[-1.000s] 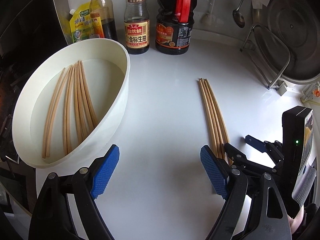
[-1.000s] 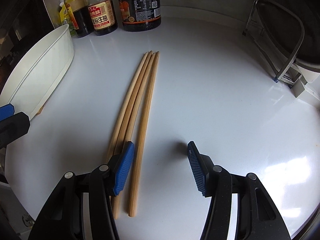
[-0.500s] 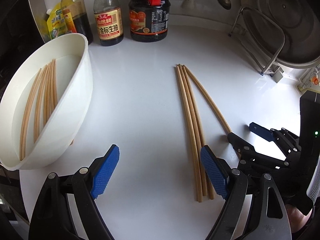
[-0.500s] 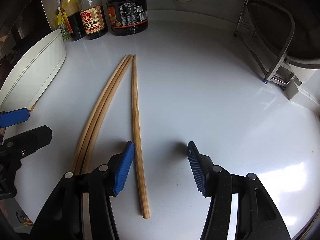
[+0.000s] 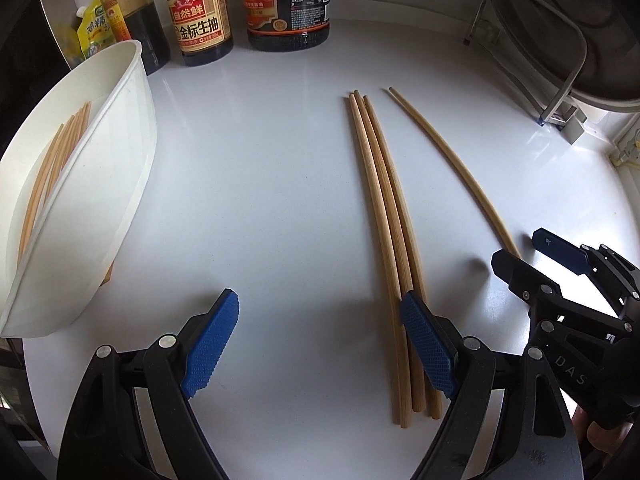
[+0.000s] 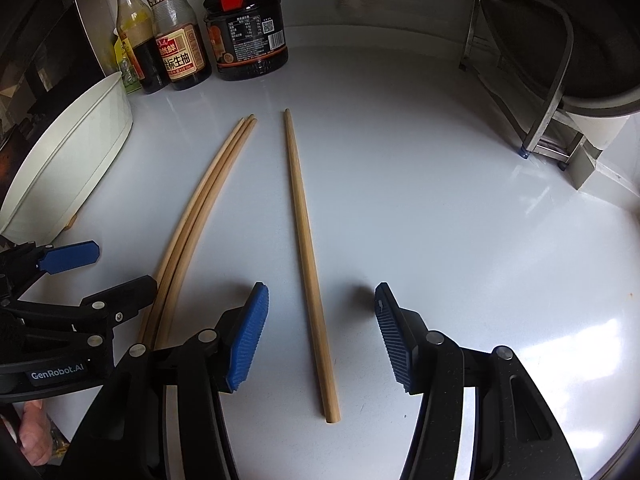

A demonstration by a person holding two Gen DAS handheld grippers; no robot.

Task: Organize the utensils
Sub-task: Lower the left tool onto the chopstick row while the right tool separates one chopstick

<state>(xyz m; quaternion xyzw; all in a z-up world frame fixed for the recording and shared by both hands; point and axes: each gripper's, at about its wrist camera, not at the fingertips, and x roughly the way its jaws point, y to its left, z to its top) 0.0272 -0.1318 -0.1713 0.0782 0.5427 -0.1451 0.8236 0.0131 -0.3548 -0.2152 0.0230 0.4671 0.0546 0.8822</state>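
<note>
Three wooden chopsticks [image 5: 384, 220] lie bundled on the white counter [image 5: 260, 200], their near ends beside and under the right finger of my left gripper [image 5: 320, 344]. That gripper is open with nothing between its pads. A single chopstick [image 6: 308, 260] lies apart, to the right of the bundle [image 6: 200, 208]. It runs between the blue pads of my right gripper [image 6: 320, 340], which is open and not touching it. At the left stands a white oval bowl [image 5: 100, 200] holding several chopsticks [image 5: 52, 160]. Each gripper shows in the other's view: right gripper [image 5: 528, 252], left gripper [image 6: 104, 272].
Sauce bottles [image 5: 200, 20] and a dark jar [image 5: 288, 8] line the back of the counter. A metal rack [image 5: 540, 60] and a big pot [image 6: 580, 60] stand at the back right. A person's hand [image 6: 32, 432] shows at the lower left edge of the right wrist view.
One chopstick has been swung out of the group of four and now lies apart on the right, between the right gripper's jaws. The left gripper has sunk and shifted away from the bowl toward the bundle.
</note>
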